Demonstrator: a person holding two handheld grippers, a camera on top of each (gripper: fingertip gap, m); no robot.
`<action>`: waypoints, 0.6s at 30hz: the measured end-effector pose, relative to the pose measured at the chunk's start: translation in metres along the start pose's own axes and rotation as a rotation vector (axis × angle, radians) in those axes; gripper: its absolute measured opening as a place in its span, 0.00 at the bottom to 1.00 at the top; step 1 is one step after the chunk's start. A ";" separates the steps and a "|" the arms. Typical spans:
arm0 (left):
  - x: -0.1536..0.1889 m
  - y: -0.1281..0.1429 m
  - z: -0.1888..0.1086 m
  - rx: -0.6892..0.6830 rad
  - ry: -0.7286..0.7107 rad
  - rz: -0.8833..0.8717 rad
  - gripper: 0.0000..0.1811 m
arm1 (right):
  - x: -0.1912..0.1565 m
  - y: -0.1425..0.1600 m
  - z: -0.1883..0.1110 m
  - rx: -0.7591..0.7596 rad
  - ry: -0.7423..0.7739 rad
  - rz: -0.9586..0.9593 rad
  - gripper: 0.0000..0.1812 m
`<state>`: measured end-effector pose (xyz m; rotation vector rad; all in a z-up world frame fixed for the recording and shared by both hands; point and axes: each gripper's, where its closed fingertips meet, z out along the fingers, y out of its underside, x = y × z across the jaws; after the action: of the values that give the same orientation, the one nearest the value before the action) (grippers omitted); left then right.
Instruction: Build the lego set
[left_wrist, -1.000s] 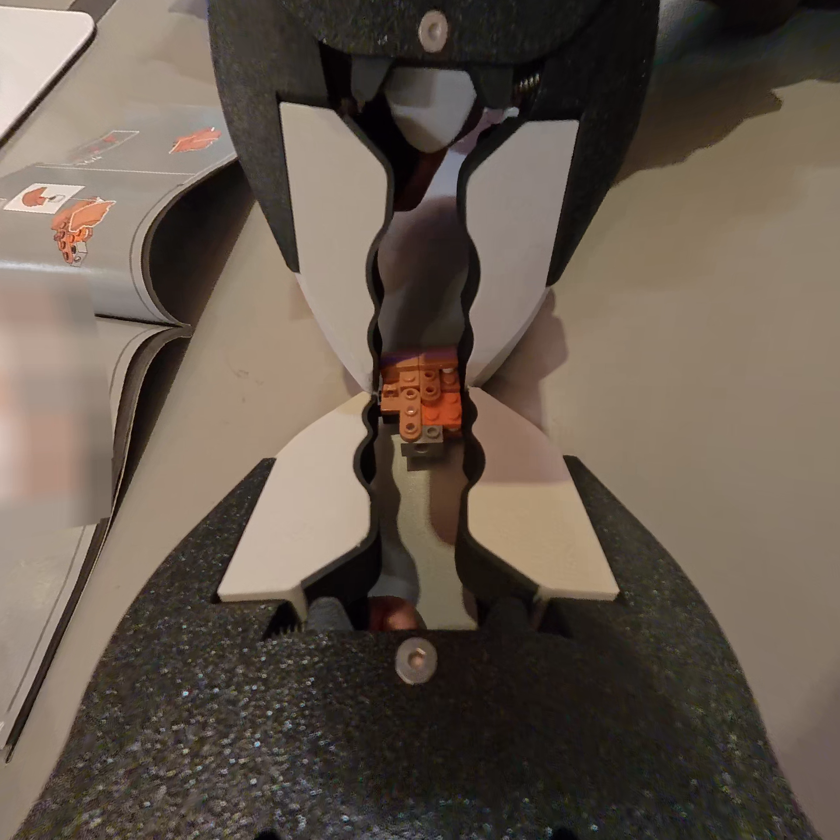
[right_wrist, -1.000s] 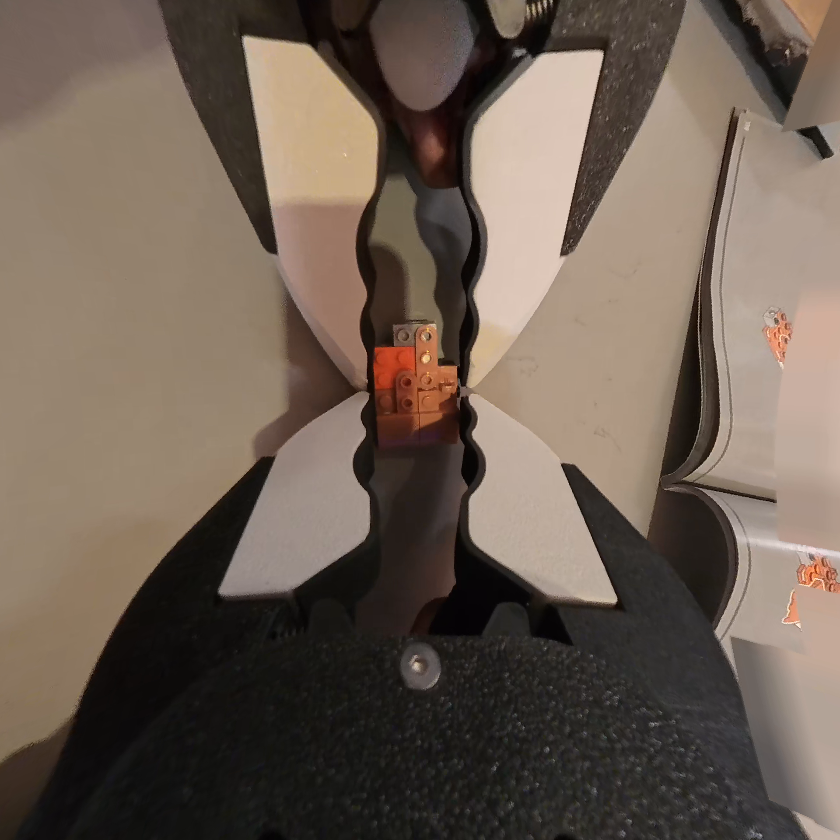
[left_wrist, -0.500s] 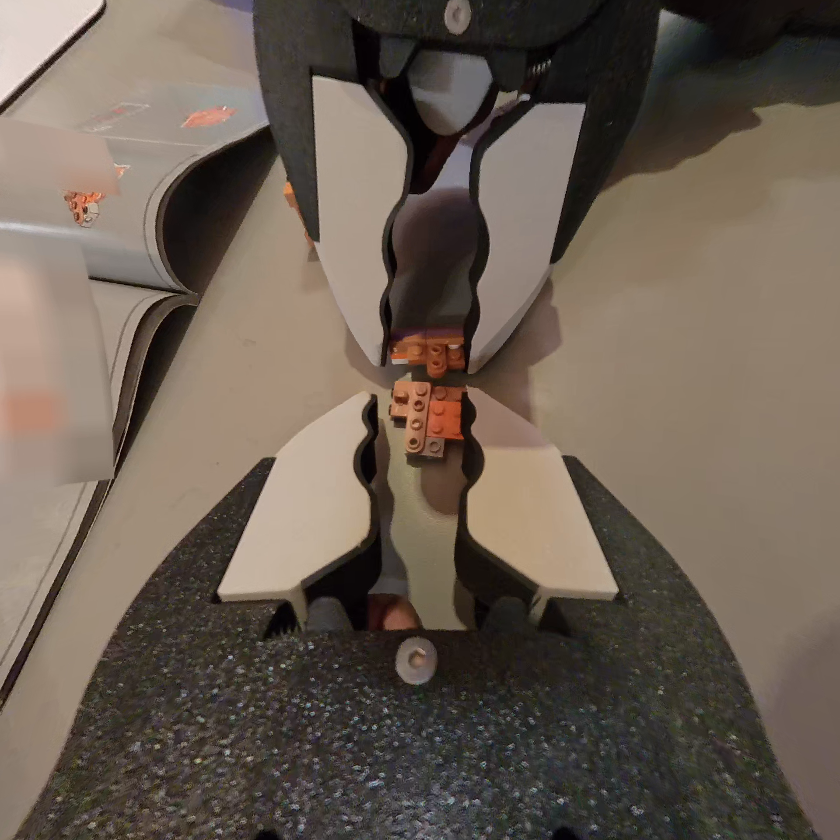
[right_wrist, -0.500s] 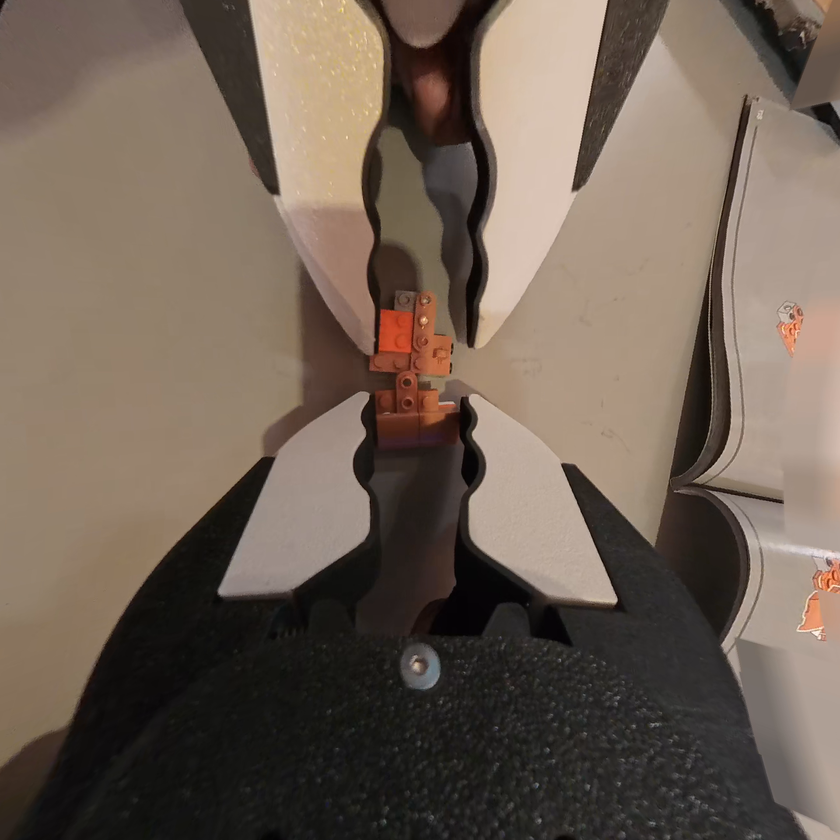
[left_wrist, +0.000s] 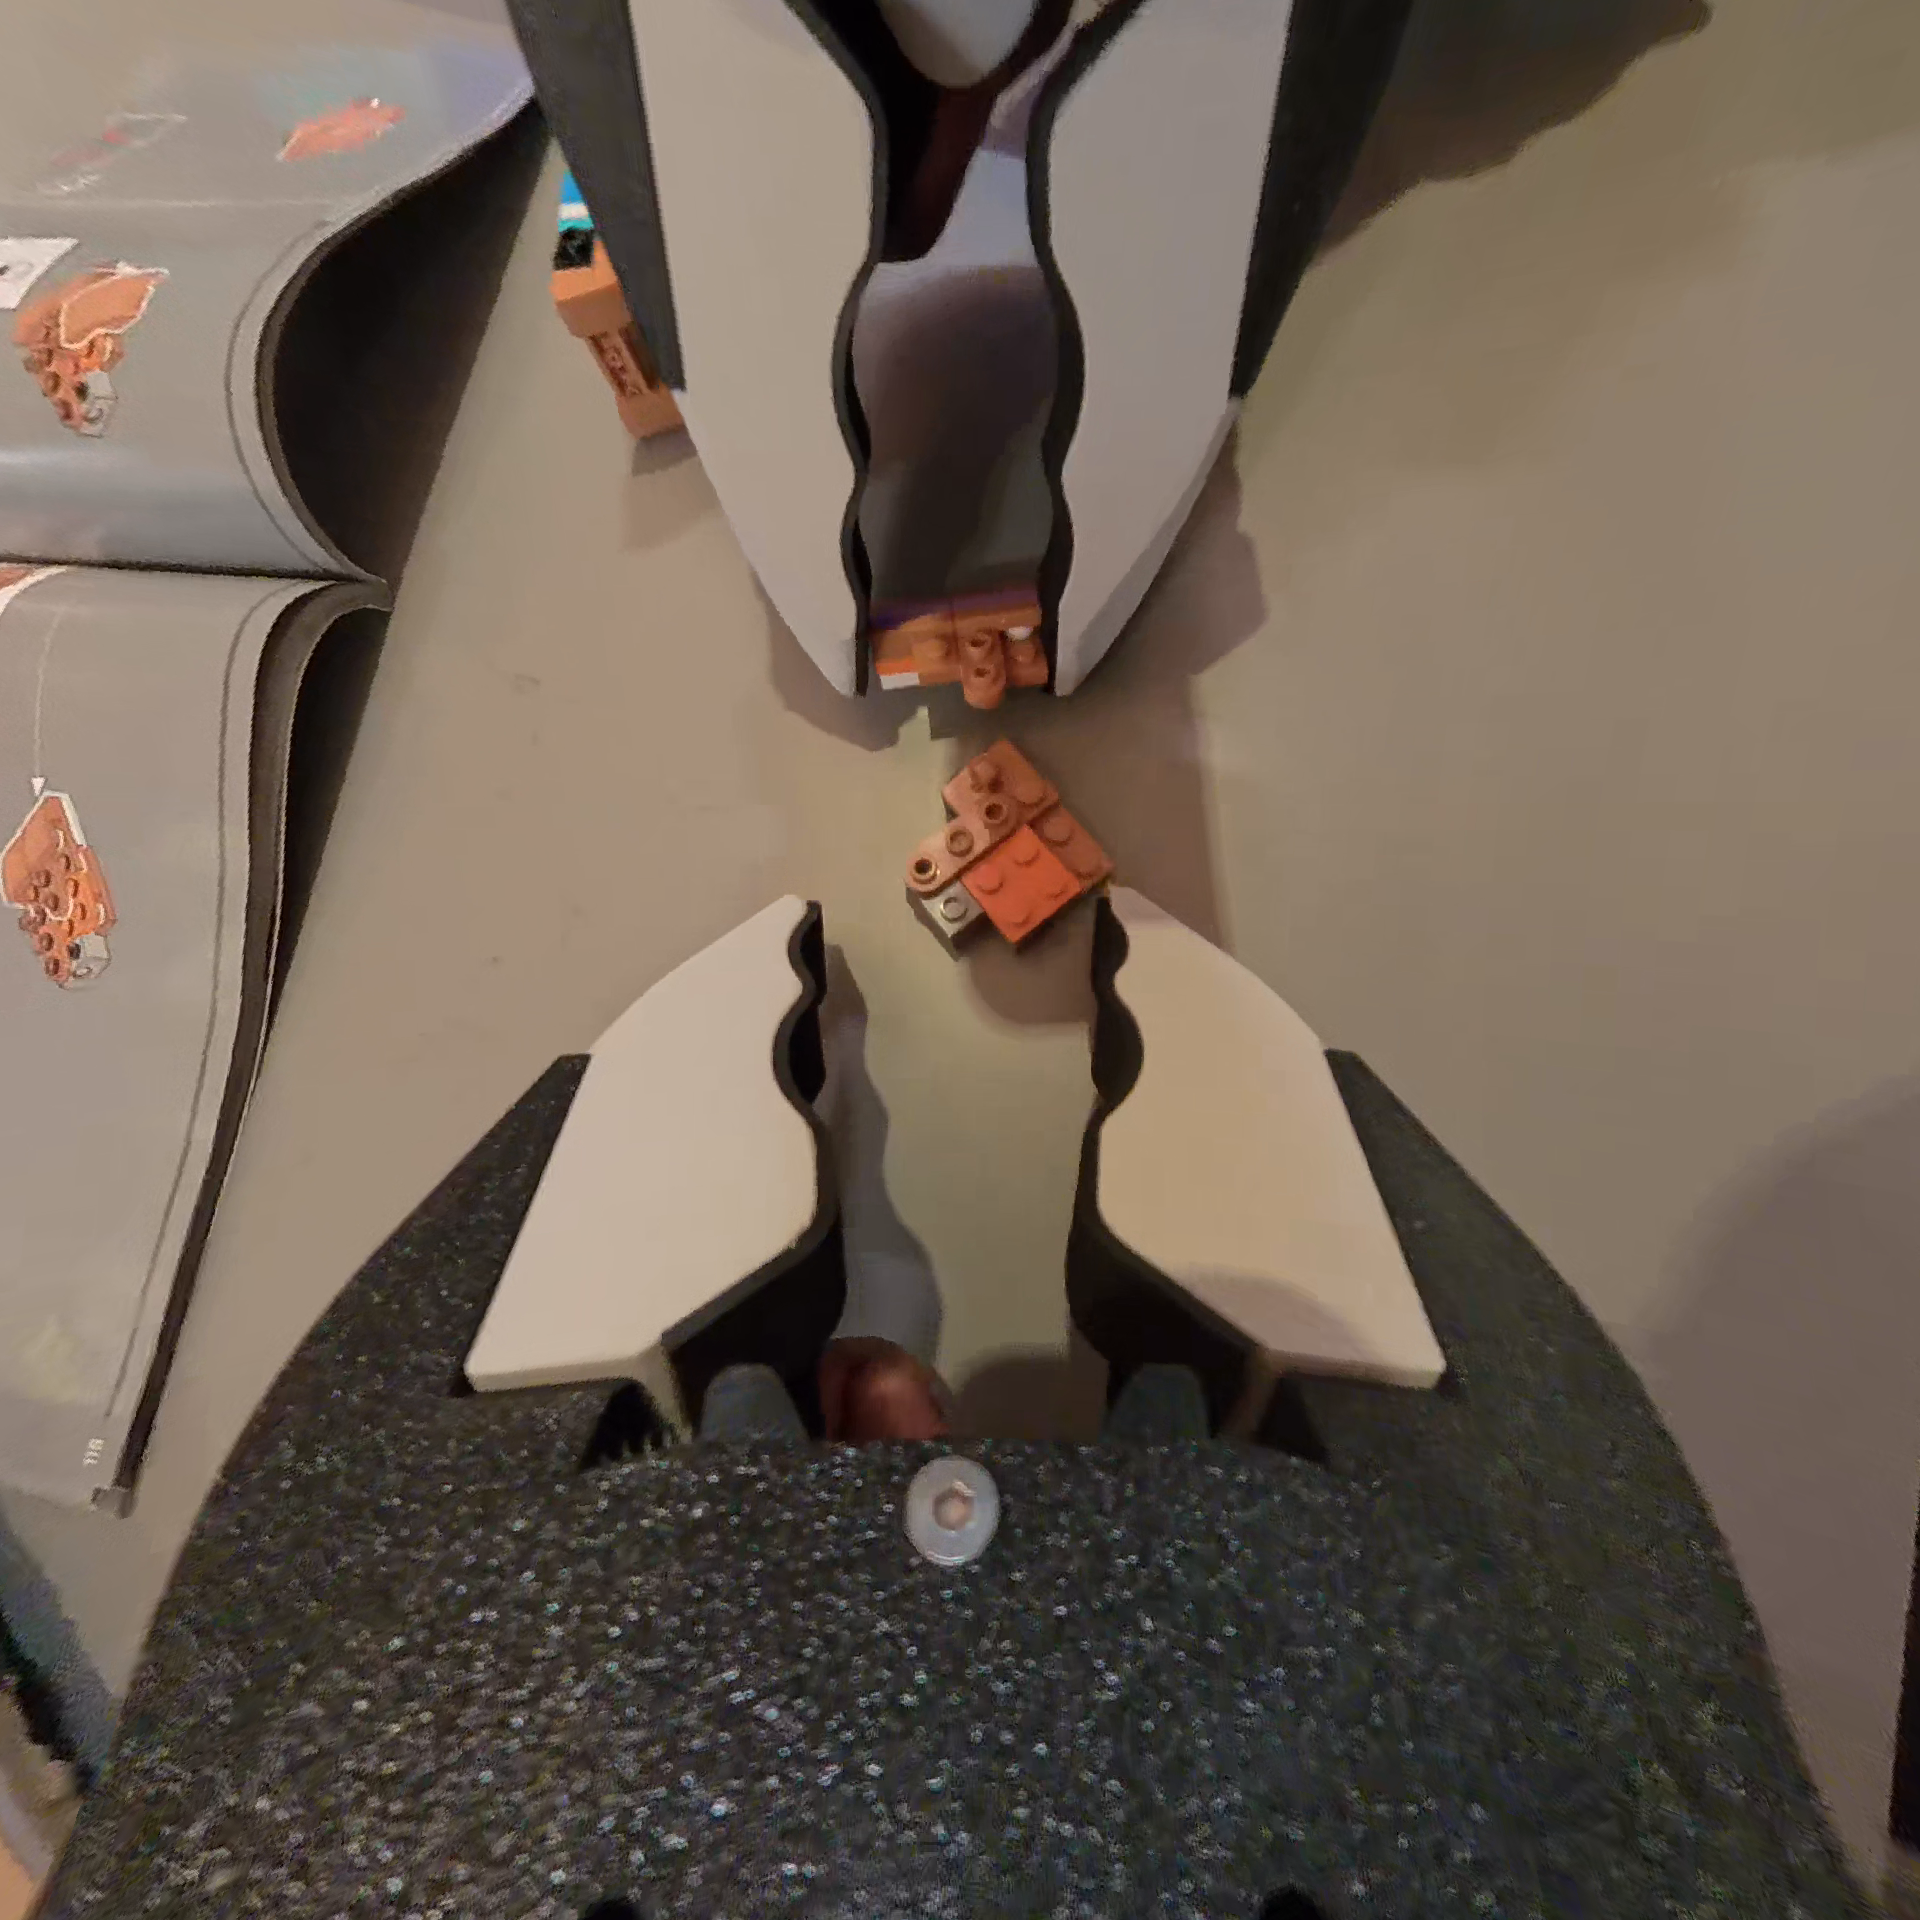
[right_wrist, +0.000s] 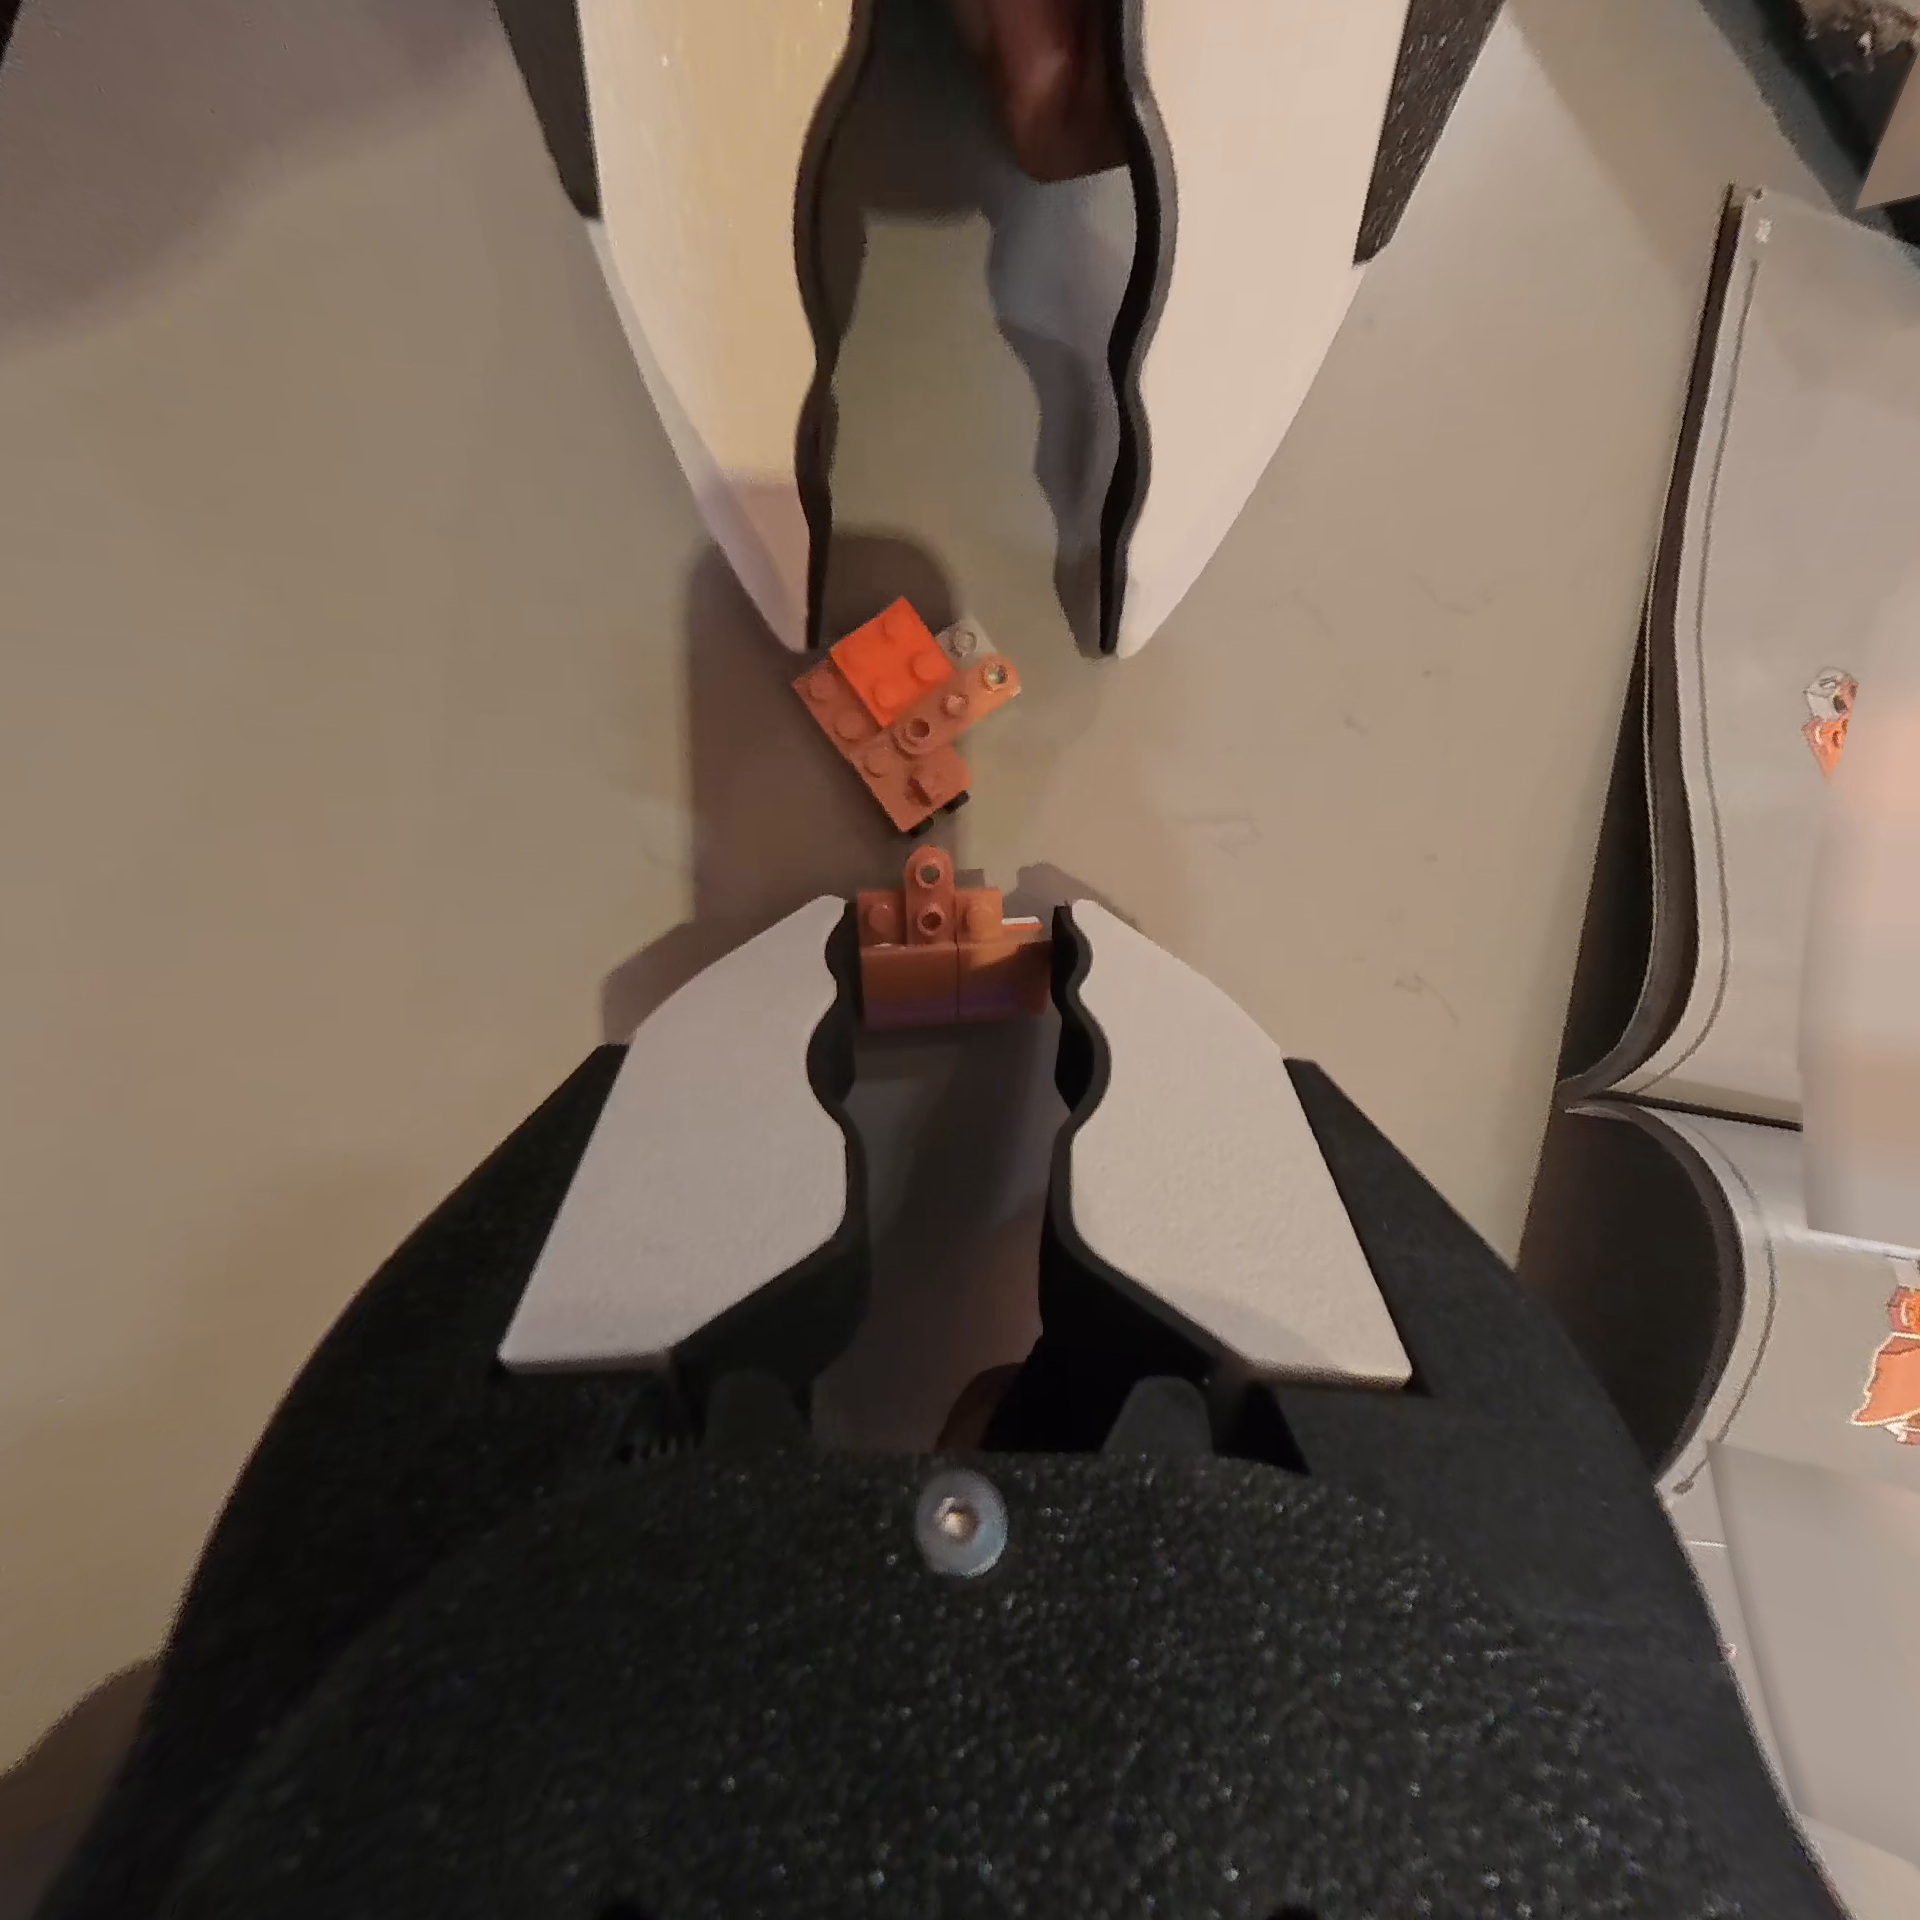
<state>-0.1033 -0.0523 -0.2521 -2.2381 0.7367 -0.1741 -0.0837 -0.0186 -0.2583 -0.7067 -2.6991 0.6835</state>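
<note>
A flat cluster of orange and brown plates with one grey piece (left_wrist: 1003, 862) lies loose and turned askew on the beige table, just past my left gripper (left_wrist: 956, 914), which is open and empty. The cluster (right_wrist: 899, 717) also shows in the right wrist view, below the left gripper (right_wrist: 956, 639). My right gripper (right_wrist: 951, 909) is shut on a small brown brick block with studs and a purple underside (right_wrist: 951, 961). In the left wrist view the right gripper (left_wrist: 956, 686) faces mine tip to tip, with the block (left_wrist: 956, 655) between its fingers. A small gap separates block and cluster.
An open grey instruction booklet (left_wrist: 156, 623) lies to the left in the left wrist view and on the right in the right wrist view (right_wrist: 1818, 675). A brown and orange lego piece (left_wrist: 618, 332) sits by the booklet, partly hidden behind the right gripper. My hands' fingertips stand some 5 centimetres from each other.
The two grippers have pulled apart and the joined lego has split. My left gripper has opened and the plate cluster has dropped out and turned. The right gripper keeps the brown block.
</note>
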 end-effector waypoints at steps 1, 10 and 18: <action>0.000 0.001 -0.002 -0.003 0.011 0.037 0.28 | -0.001 0.000 0.000 -0.001 0.000 0.003 0.19; -0.004 0.002 0.005 -0.005 0.092 0.139 0.23 | -0.005 0.000 -0.006 0.010 -0.004 0.007 0.19; 0.027 -0.018 0.015 0.023 0.140 0.123 0.20 | -0.010 0.008 -0.012 0.002 0.006 0.049 0.19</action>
<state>-0.0684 -0.0482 -0.2526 -2.1673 0.9397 -0.2799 -0.0677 -0.0130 -0.2534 -0.7761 -2.6835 0.6946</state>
